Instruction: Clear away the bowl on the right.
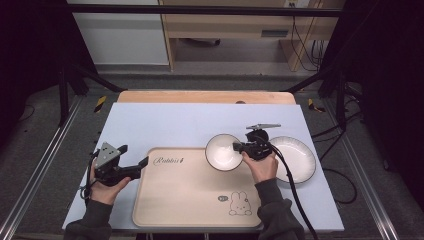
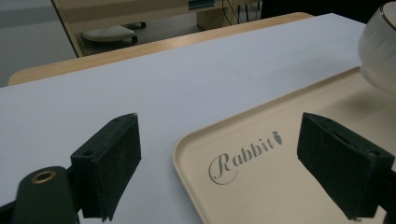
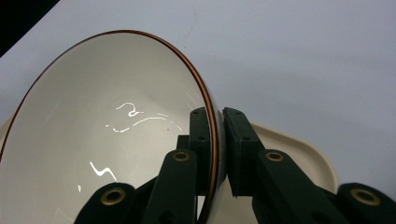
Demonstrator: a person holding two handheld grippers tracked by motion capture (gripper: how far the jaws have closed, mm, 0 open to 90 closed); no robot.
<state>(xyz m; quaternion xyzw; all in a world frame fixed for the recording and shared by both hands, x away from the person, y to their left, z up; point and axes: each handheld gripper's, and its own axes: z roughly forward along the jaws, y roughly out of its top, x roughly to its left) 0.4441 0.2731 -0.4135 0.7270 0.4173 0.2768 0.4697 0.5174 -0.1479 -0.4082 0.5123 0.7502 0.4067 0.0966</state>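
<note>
A pale blue table cover (image 1: 165, 120) carries a beige rabbit-print tray (image 1: 185, 200), over whose far right corner the right gripper (image 1: 239, 147) holds a white bowl (image 1: 222, 151), jaws pinched on its brown-edged rim. The bowl appears lifted and tilted; setting it down well would likely mean levelling it and lowering gently before letting go. A white plate (image 1: 300, 159) lies on the cover just right of the tray, near the hand's path. The left gripper (image 1: 145, 162), jaws spread and empty, hovers at the tray's near-left corner.
</note>
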